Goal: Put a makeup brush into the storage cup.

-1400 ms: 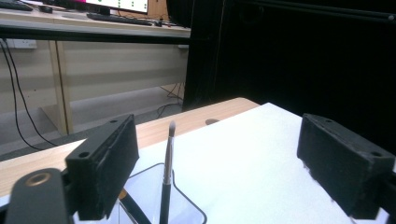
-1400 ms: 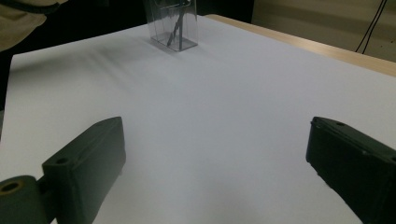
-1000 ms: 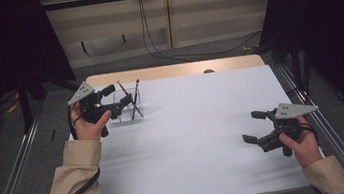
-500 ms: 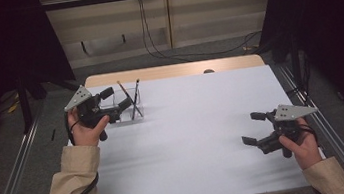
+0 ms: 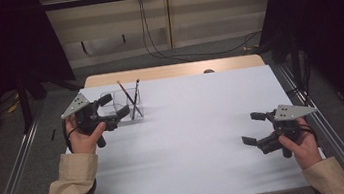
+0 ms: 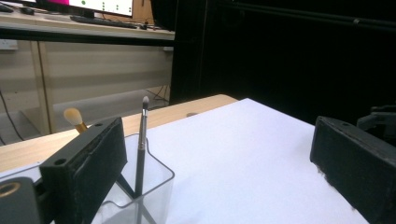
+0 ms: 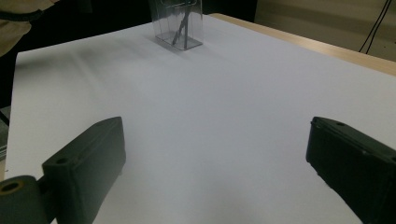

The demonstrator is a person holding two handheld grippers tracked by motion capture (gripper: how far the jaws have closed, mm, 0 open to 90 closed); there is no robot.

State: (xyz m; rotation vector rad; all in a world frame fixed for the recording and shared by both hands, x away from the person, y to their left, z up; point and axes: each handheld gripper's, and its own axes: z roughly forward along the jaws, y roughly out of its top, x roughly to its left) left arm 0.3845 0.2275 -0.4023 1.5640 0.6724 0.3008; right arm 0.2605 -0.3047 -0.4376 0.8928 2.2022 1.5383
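A clear square container (image 5: pixel 127 107) stands at the table's far left with two makeup brushes (image 5: pixel 132 98) leaning crossed inside it. My left gripper (image 5: pixel 114 106) sits right beside the container's left side. It is open, its jaws have just been opening wider, and nothing is between them. In the left gripper view the container (image 6: pixel 148 190) lies just past the left jaw of that gripper (image 6: pixel 219 186), with a dark grey-tipped brush (image 6: pixel 141 149) and a tan-tipped brush (image 6: pixel 74 116) rising from it. My right gripper (image 5: pixel 253 127) rests open near the right edge, empty (image 7: pixel 215 177).
White sheet (image 5: pixel 200 133) covers the table, with a wooden strip (image 5: pixel 171 71) along the far edge. Metal rails (image 5: pixel 16 173) run down both sides. Cables (image 5: pixel 164 52) lie on the floor beyond. The container (image 7: pixel 180 23) shows far off in the right gripper view.
My left gripper has drawn back slightly from the container toward the left and near side, and its jaws stand a bit wider. The right hand has not moved.
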